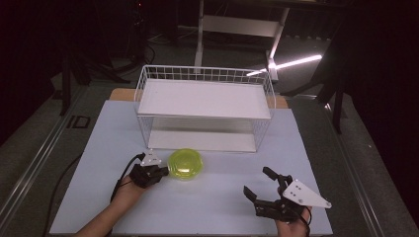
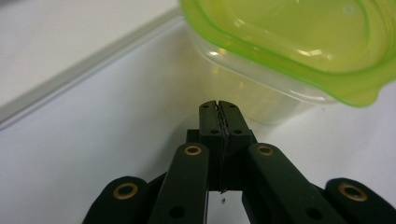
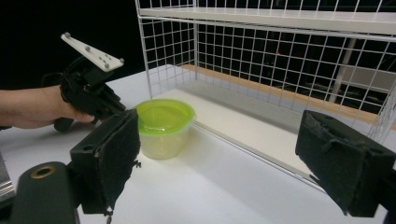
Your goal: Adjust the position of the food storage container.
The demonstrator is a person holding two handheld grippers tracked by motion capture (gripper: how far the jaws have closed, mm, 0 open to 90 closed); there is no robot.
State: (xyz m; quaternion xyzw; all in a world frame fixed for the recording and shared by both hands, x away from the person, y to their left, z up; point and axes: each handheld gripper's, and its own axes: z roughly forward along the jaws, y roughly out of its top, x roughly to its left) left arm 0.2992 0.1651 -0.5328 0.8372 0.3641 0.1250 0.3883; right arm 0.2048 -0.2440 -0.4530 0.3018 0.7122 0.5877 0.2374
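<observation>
My left gripper point(image 1: 165, 172) had its jaws clenched flat together with nothing between them, the ribbed black pads meeting in one thin seam. Its tip sat just beside the one tub point(image 1: 185, 163), at the tub's left side; from the left gripper view I could not tell whether it touched the clear wall. The tub point(image 2: 261, 79) was a single round container of cloudy see-through plastic, capped by a glossy lime-green lid point(image 2: 299, 37) with a raised rim and a small pull tab. It stood upright on the smooth pale table point(image 1: 207, 207), just in front of the rack point(image 1: 205, 106) and outside it.

My right gripper point(image 1: 258, 185) lay well apart at the near right, jaws released and spread wide, holding nothing. Its two pads point(image 3: 116, 154) were blocky, black and fuzzy.

The one rack was white wire mesh in a square grid, box-shaped, with two flat matte white shelves, one above the other. A grey three-cornered plate topped each gripper, two in all.
</observation>
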